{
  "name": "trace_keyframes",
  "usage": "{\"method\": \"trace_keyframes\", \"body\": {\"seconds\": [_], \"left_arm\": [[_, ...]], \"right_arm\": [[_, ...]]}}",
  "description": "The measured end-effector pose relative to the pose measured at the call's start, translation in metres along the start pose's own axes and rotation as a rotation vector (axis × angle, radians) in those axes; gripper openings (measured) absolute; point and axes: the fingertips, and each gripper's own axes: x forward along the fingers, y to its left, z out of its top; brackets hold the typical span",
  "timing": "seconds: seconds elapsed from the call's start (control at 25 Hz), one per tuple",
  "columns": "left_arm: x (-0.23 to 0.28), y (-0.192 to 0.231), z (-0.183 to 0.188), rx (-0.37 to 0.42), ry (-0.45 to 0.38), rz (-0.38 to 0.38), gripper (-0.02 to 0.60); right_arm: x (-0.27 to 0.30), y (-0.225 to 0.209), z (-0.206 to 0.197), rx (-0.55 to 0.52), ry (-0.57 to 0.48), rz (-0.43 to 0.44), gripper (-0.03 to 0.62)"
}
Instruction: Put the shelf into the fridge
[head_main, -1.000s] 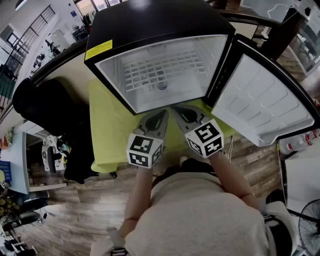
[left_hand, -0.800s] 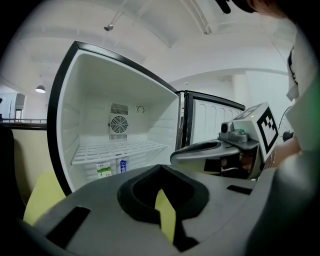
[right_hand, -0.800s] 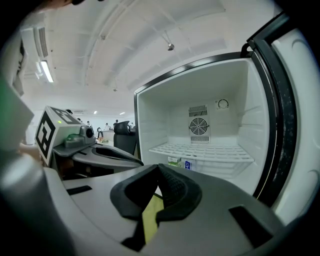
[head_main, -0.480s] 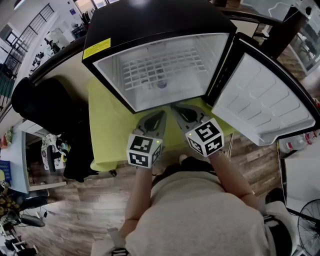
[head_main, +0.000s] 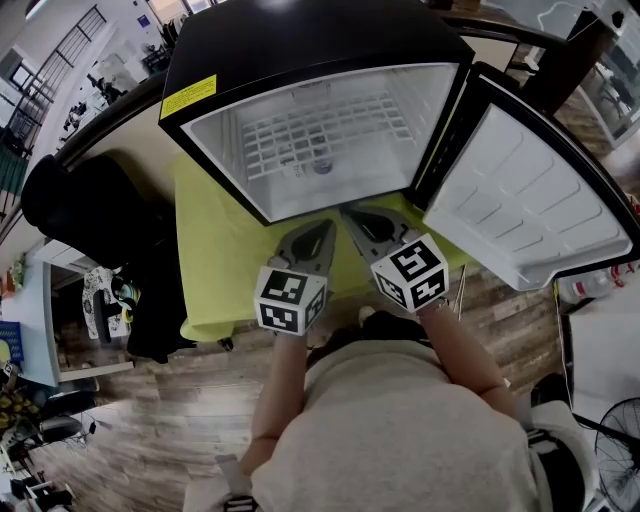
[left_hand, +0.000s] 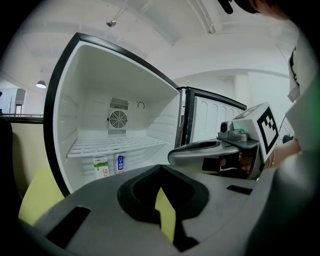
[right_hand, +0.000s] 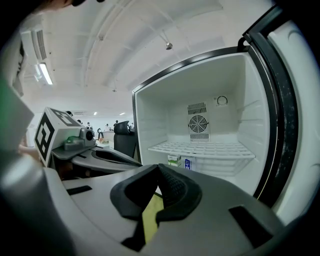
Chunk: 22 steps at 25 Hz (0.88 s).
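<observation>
The black fridge stands open on a yellow-green table. A white wire shelf lies level inside it, across its width, also seen in the left gripper view and the right gripper view. Two small cartons stand under the shelf. My left gripper and right gripper hover side by side just in front of the fridge opening. Both are shut with nothing between their jaws. Neither touches the shelf or the fridge.
The fridge door swings out to the right, its white inner side facing me. A fan grille sits on the back wall. A dark chair stands left of the table. Wooden floor lies below.
</observation>
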Motion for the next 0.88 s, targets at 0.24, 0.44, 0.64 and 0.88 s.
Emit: {"method": "trace_keyframes", "body": {"seconds": [0.24,0.44,0.64,0.88], "left_arm": [[0.0013,0.0011,0.0004,-0.013,-0.005,0.001,0.012],[0.0029,0.0008,0.0019,-0.015,-0.008,-0.004,0.012],[0.0029,0.0018,0.0027,-0.021,-0.013,-0.004,0.012],[0.0035,0.0064,0.0024,-0.048,-0.018,-0.002,0.012]], "right_arm": [[0.0018,0.0011,-0.0021,-0.005,0.008,0.018,0.009],[0.0032,0.0016,-0.0027,-0.011,0.008,0.021,0.009],[0.0032,0.0005,-0.0046,-0.014,0.011,0.017,0.009],[0.0049,0.0000,-0.0044,-0.004,0.007,0.014,0.009]]}}
